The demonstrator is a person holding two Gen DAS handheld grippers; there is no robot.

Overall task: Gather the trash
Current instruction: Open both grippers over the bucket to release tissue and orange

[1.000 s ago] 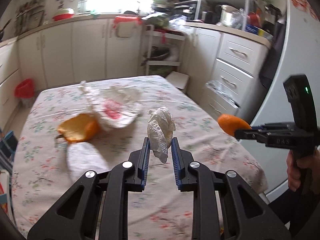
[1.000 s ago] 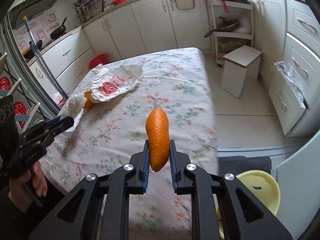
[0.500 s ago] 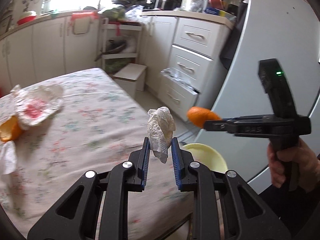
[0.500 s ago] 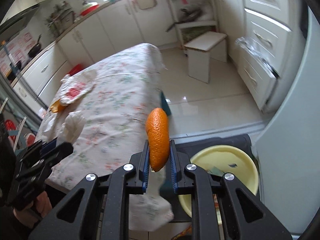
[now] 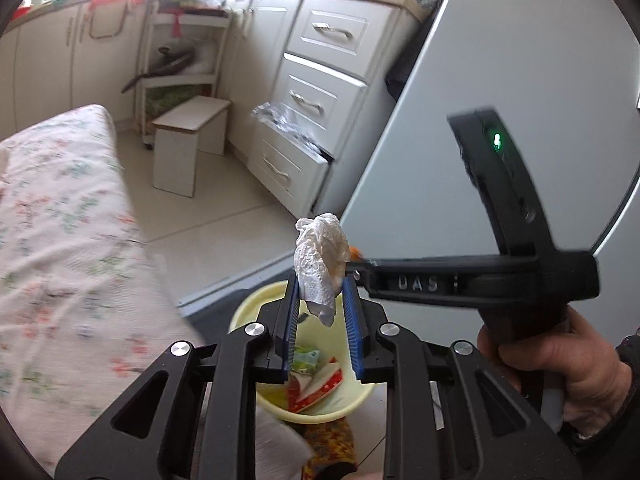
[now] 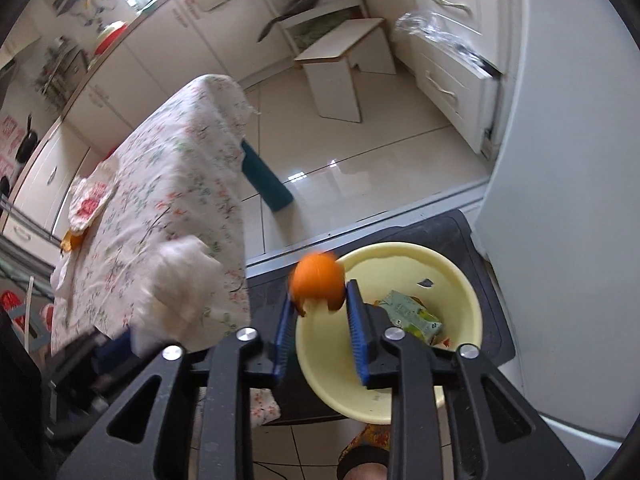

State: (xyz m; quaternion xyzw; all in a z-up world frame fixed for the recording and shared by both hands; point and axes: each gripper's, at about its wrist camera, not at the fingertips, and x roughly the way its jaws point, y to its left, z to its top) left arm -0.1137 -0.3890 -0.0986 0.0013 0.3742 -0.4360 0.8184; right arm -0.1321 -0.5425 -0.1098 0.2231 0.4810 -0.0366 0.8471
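Now I'm at the drop-off step: both loads are over the bin and the first one is being let go. Working from the biggest thing down, the table [image 6: 168, 184] with its flowered cloth lies off to the left, and more rubbish waits on it: a crumpled wrapper [image 6: 90, 200] and a piece of orange peel [image 6: 72, 240] near the far edge. Just beside the table's near corner, on a dark mat on the floor, sits the yellow basin [image 6: 404, 256] I'm using for trash, already holding a green carton [image 6: 412, 312] and some red and white packaging [image 5: 316, 388].

My right gripper [image 6: 320, 300] hangs over the basin's left rim. Its jaws have just been opening, and the orange peel piece [image 6: 318, 278] sits blurred between the tips, apparently loose and about to fall; I judge it no longer gripped.

My left gripper [image 5: 322, 296] is also above the basin, jaws clenched on the crumpled paper tissue [image 5: 320, 260], which stands up out of the tips.

Next I'd let the peel drop clear, checking it lands inside and not on the mat, since it hangs close to the rim. Then I'd spread the left jaws to shed the tissue; it's light and may cling to a pad, so a small shake could be needed. After that, back to the table.
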